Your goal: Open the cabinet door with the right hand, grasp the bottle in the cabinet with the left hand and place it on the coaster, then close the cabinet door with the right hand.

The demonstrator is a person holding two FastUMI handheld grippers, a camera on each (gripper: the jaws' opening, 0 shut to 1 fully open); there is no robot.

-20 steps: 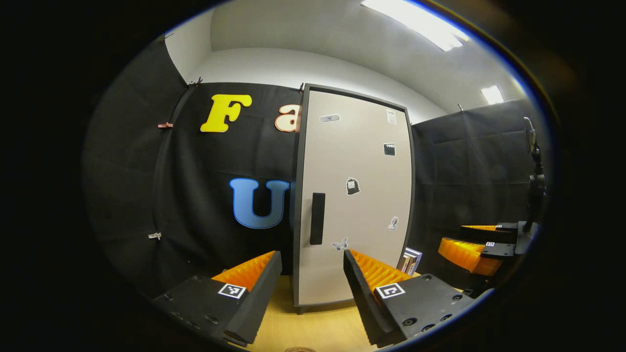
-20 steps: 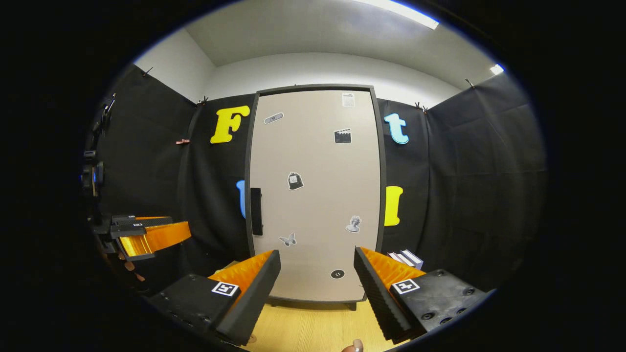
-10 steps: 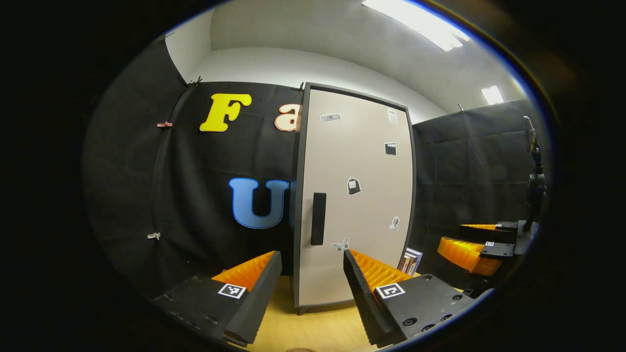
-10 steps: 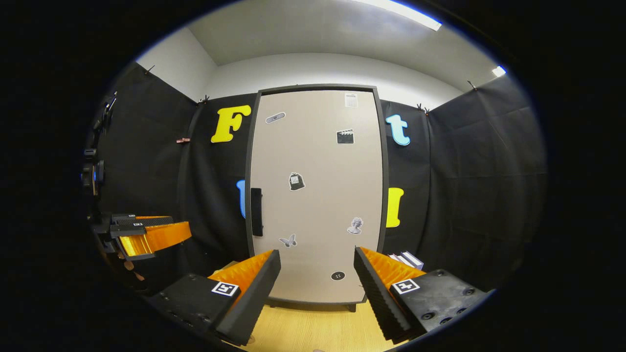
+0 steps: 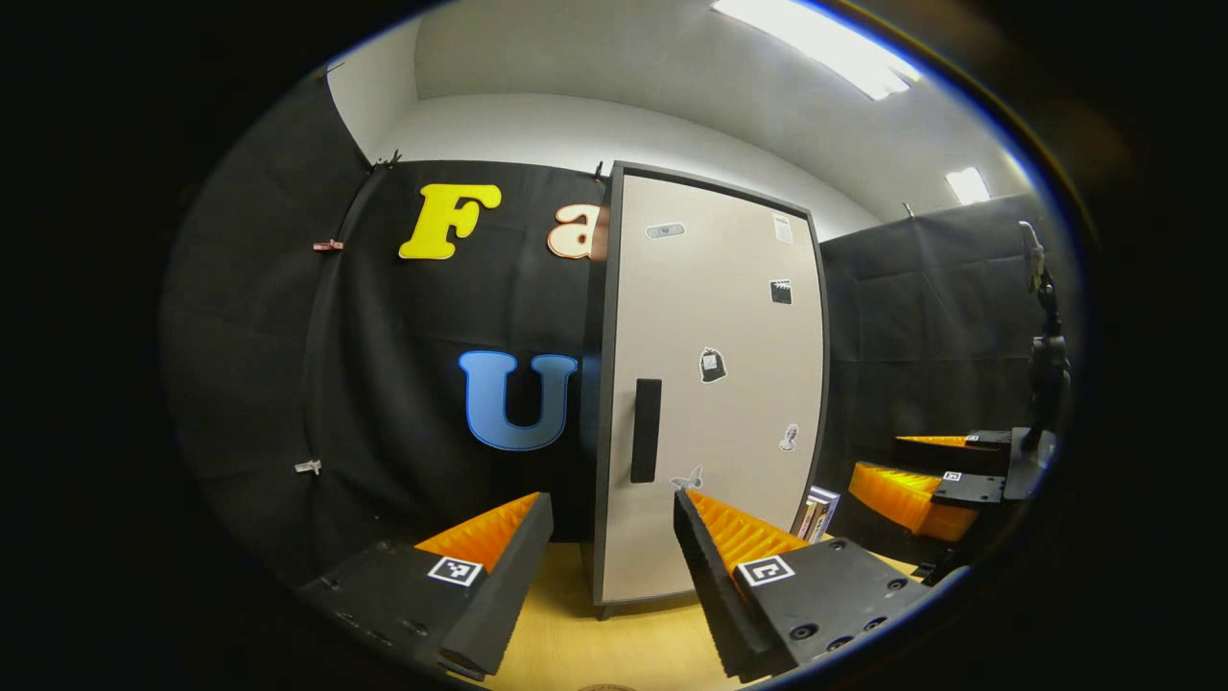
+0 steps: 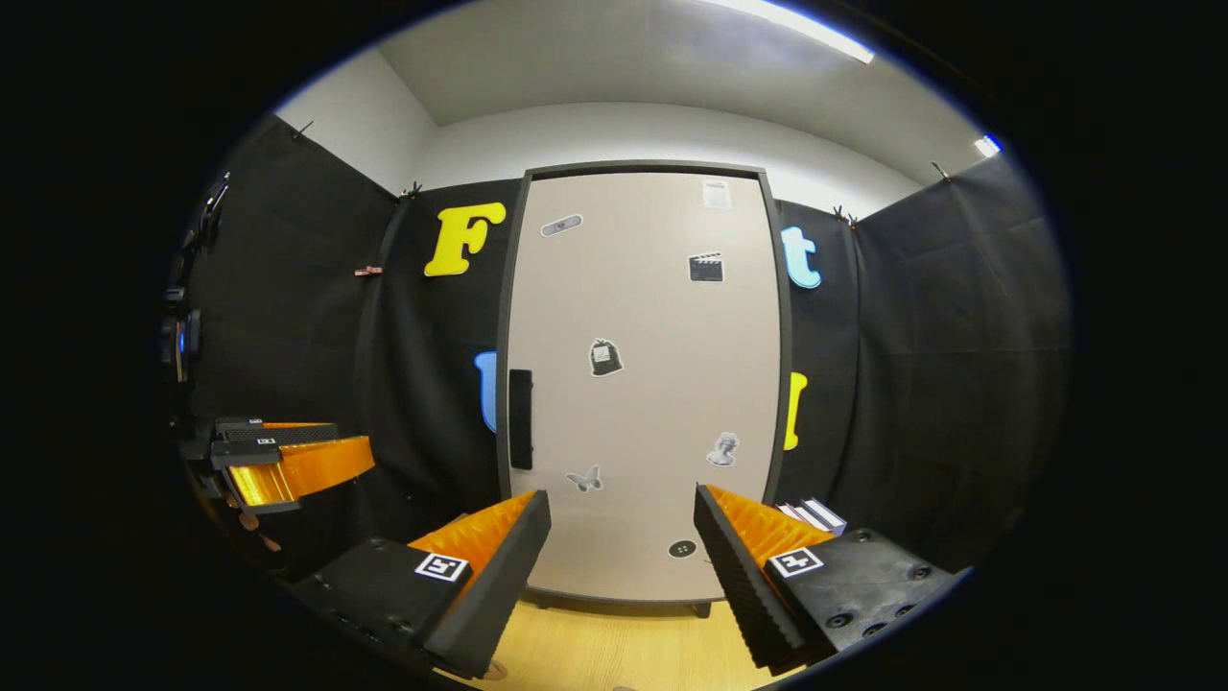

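Over on the left, the left gripper (image 5: 606,547) hangs with its jaws spread wide and nothing between them, pointed at the handle edge of the tall beige cabinet door with the dark frame (image 5: 715,384). That door has slid a touch rightward in the left gripper view in the last second — the hand is drifting, no more. The slim black vertical handle (image 6: 520,419) sits on the door's left edge, untouched, and the door is flat shut, so the bottle is still hidden behind it; no coaster can be made out. In the right gripper view the door has grown slightly and shifted right — the right gripper (image 6: 622,552), jaws wide open and empty, is easing in over the pale wooden counter (image 6: 614,653). Opening hasn't begun; it must swing left to reach the handle. At the counter's right edge, a small stack of books (image 6: 811,515) leans beside the cabinet.
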